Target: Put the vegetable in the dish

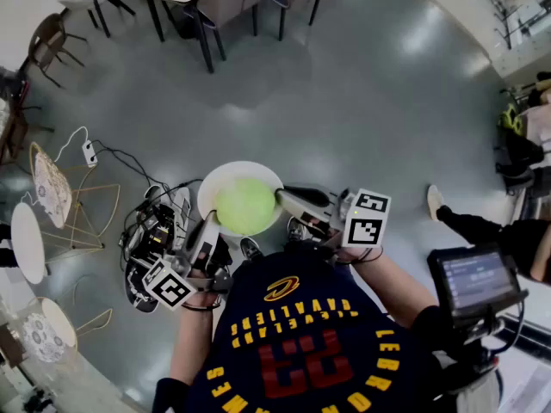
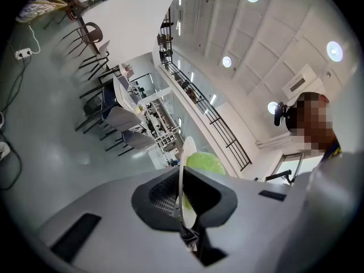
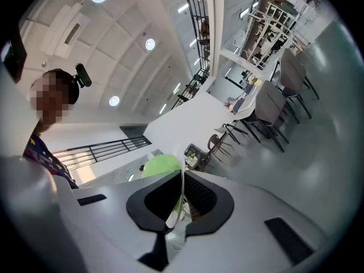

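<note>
I see one round green vegetable [image 1: 244,205] sitting in the one white dish [image 1: 225,172], which is held in the air above the grey floor [image 1: 362,101], just in front of the person's chest. My two grippers carry the dish between them. The left gripper [image 1: 209,224] has its fingers [image 2: 159,195] pinched narrow on the left rim, and the right gripper [image 1: 290,201] has its fingers [image 3: 206,201] pinched the same way on the right rim.
</note>
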The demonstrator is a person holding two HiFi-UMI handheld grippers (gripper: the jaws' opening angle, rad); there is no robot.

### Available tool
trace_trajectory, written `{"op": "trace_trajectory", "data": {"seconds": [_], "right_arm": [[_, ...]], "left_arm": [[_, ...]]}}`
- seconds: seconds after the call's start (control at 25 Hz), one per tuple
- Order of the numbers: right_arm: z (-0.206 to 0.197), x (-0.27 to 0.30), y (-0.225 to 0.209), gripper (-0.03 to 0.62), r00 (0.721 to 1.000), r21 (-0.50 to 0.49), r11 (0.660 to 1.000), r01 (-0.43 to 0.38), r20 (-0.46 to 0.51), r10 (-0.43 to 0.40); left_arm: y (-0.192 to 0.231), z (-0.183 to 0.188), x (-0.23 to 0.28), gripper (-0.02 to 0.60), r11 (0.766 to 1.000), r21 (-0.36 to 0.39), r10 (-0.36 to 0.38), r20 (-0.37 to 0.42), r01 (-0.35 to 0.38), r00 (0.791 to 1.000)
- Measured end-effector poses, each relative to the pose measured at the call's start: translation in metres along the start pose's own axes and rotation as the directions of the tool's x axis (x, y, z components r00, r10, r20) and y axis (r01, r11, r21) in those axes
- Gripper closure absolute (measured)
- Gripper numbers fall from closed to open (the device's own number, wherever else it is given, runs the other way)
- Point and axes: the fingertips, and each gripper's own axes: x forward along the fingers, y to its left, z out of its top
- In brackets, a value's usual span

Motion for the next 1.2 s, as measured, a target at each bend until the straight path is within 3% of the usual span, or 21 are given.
{"op": "trace_trajectory", "data": {"seconds": [0.36,0.52,0.8,1.0,1.12,1.2], "right_arm": [[0.012,0.002,-0.009,0.576,1.0,0.012,1.0,-0.003,0.003,0.003],[0.009,-0.002,-0.027,0.576,1.0,0.072,0.997,0.02,-0.007,-0.019],[0.035,-0.032,-0.064,0.576,0.996,0.173,0.982,0.072,-0.057,-0.063],[0.041,-0.041,-0.076,0.576,0.996,0.207,0.976,0.067,-0.076,-0.052],[0.043,-0.035,-0.087,0.576,0.996,0.238,0.969,0.068,-0.08,-0.051],[0.045,-0.028,-0.098,0.576,0.995,0.239,0.968,0.075,-0.087,-0.055]], "left_arm": [[0.006,0.002,0.013,0.571,1.0,-0.021,0.019,0.005,-0.019,1.0],[0.021,-0.01,0.021,0.569,0.989,-0.142,0.05,0.005,-0.048,0.999],[0.021,-0.033,0.065,0.57,0.953,-0.264,0.145,-0.031,-0.148,0.989],[0.023,-0.045,0.073,0.569,0.934,-0.291,0.201,-0.045,-0.206,0.979],[0.039,-0.046,0.072,0.569,0.921,-0.267,0.274,-0.079,-0.285,0.959],[0.05,-0.041,0.077,0.569,0.921,-0.257,0.28,-0.085,-0.292,0.956]]}}
